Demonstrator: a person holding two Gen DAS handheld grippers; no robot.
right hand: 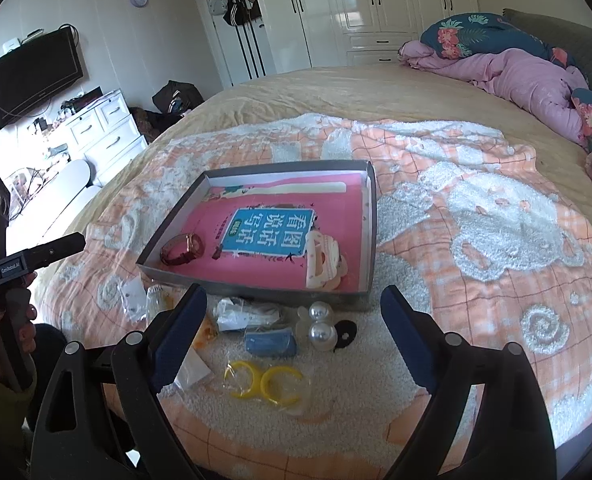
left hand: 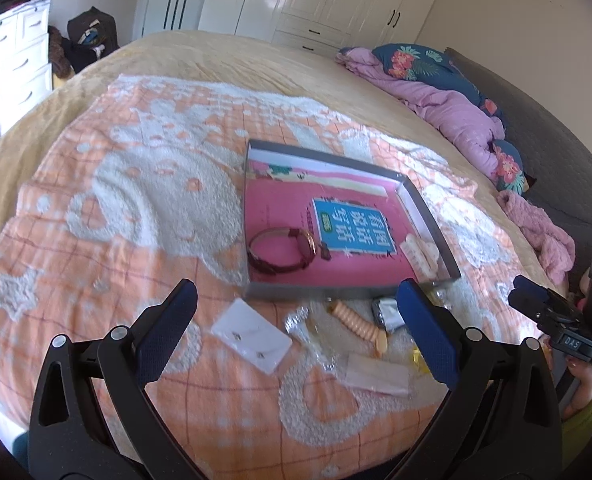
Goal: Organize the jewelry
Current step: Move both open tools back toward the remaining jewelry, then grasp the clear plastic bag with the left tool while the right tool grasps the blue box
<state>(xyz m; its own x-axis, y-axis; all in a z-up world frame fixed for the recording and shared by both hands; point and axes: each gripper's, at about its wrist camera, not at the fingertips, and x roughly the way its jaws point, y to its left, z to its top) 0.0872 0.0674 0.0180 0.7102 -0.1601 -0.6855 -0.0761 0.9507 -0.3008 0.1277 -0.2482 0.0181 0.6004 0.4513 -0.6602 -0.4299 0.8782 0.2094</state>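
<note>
The box [right hand: 369, 216] lies on the blanket [right hand: 495, 216] at twelve o'clock from both tongs, its floor lined with a pink book. Only two pieces are in it, I judge: the watch [right hand: 184, 249] at its seven o'clock corner and a pale clip [right hand: 323, 258] near five o'clock. So sorting has barely begun.

The rest lies loose just outside the box's near wall. The left view shows the earring card [left hand: 252, 336] and a coiled tie [left hand: 357, 326]. Only the right view shows clearly the blue pouch [right hand: 271, 340], pearl pair [right hand: 323, 326] and yellow hoops [right hand: 264, 379] at six o'clock.

Left gripper [left hand: 296, 324] and right gripper [right hand: 296, 332] both stand spread wide, nothing between the jaws, hovering over the loose pile.
</note>
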